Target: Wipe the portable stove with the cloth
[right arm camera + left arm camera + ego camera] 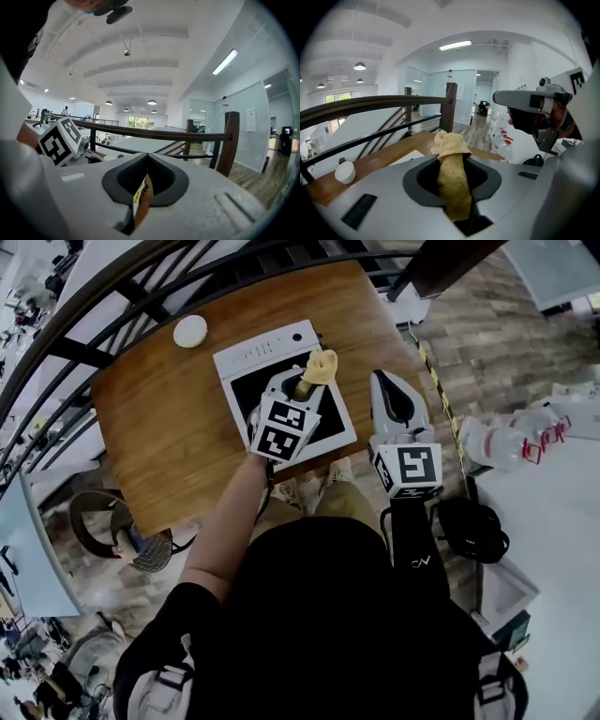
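Cloth: yellow, bunched, pinched in the left gripper, held up over the stove, apparently not touching it.
Stove: white, black top, mid-table.
Right gripper: jaws pressed together, empty, beside the stove.
Doing it well: probably tilt the cloth down, press lightly and stroke edge to edge.

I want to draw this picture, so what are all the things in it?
table: one, brown wood, centre.
portable stove: one, white with black top, on the table.
round disc: one, white, on the table beyond the stove.
cloth: one, yellow, above the stove.
bottles: several, clear with red, on the white surface at right.
bag: one, black, floor at right.
left gripper: grey, shut on the cloth.
right gripper: grey, shut, empty, right of the stove.
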### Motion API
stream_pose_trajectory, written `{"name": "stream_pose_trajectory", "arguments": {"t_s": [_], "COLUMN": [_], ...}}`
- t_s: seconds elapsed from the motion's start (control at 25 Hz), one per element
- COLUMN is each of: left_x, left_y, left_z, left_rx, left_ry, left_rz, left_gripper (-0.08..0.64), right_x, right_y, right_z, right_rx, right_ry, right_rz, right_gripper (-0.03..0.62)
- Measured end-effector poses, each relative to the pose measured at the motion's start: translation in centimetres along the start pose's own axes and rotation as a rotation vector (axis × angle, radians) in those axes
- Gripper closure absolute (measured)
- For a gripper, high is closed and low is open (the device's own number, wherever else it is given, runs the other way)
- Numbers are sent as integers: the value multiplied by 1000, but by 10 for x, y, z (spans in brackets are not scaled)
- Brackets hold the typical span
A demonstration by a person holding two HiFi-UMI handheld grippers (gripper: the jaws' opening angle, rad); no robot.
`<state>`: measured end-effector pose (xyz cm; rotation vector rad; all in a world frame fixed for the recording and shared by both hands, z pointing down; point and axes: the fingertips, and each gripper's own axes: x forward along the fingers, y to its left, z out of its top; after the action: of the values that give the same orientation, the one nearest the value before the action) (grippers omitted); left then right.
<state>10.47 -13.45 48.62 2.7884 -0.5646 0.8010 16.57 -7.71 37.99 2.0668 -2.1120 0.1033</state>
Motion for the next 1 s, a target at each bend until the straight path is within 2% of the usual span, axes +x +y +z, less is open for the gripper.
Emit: {"name": "stream_pose_trajectory", "arguments": {"t_s": [0.16,0.32,0.56,0.84,1.0], "left_x": [27,27,-25,-135,-181], "left_y": [-40,-41,3,59,70], "left_z": [-8,-25,-58,-138,-171], "left_rx": [47,9,-96,-264,-339], "left_ry": [49,86,104,169,185], "left_rz": [-66,-40,143,407,508], "left_gripper": [469,469,469,469,469], "right_x": [-6,-2,27,54,61], "right_y": [-13,-18,14,78,109], "right_z": [-1,1,3,19,18], "right_rx": [1,38,32,-2,-8], "right_ry": [1,-8,-28,-58,-55], "right_rz": [4,39,217,404,477], "right_gripper": [589,589,589,589,589]}}
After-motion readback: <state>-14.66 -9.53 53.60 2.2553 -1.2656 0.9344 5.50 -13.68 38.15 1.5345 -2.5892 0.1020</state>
